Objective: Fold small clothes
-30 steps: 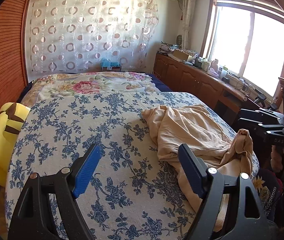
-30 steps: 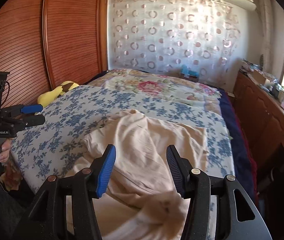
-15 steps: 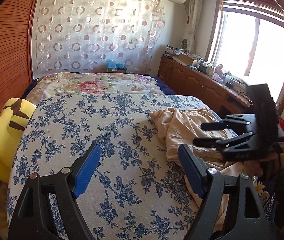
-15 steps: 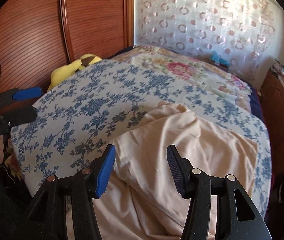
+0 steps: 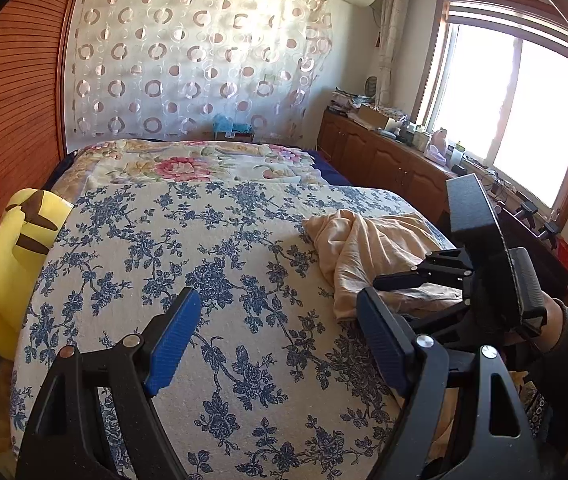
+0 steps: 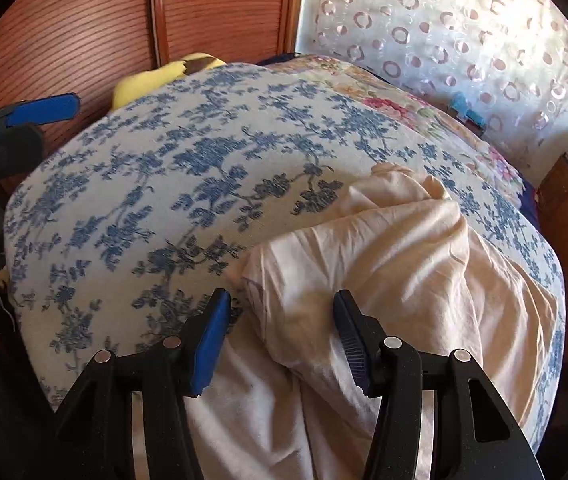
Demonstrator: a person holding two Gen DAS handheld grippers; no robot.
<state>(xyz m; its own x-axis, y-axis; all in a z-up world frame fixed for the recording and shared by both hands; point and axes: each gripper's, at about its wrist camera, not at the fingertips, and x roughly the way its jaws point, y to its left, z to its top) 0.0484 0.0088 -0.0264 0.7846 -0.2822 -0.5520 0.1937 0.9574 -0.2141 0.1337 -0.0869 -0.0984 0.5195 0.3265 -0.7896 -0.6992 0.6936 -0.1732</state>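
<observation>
A crumpled cream garment (image 6: 395, 248) lies on the right side of the bed and hangs over its near edge. My right gripper (image 6: 282, 304) hovers open just above the garment's near left part. A raised fold of the cloth sits between its blue pads (image 6: 210, 340), which do not press on it. In the left wrist view the cream garment (image 5: 363, 248) shows to the right, with the right gripper's black body over it. My left gripper (image 5: 276, 304) stands open over the bare bedcover, left of the garment, with nothing between its fingers.
The bed has a white cover with blue flowers (image 5: 204, 260) and a floral quilt (image 5: 188, 164) at its far end. A yellow plush toy (image 5: 8, 264) lies at the left edge against a wooden wardrobe (image 5: 12, 100). Cluttered wooden cabinets (image 5: 383, 160) run under the window on the right.
My right gripper has swung in from the bed's right edge and dropped towards the garment, tilting downwards, so the cloth now lies close under its fingers. The left gripper has barely moved.
</observation>
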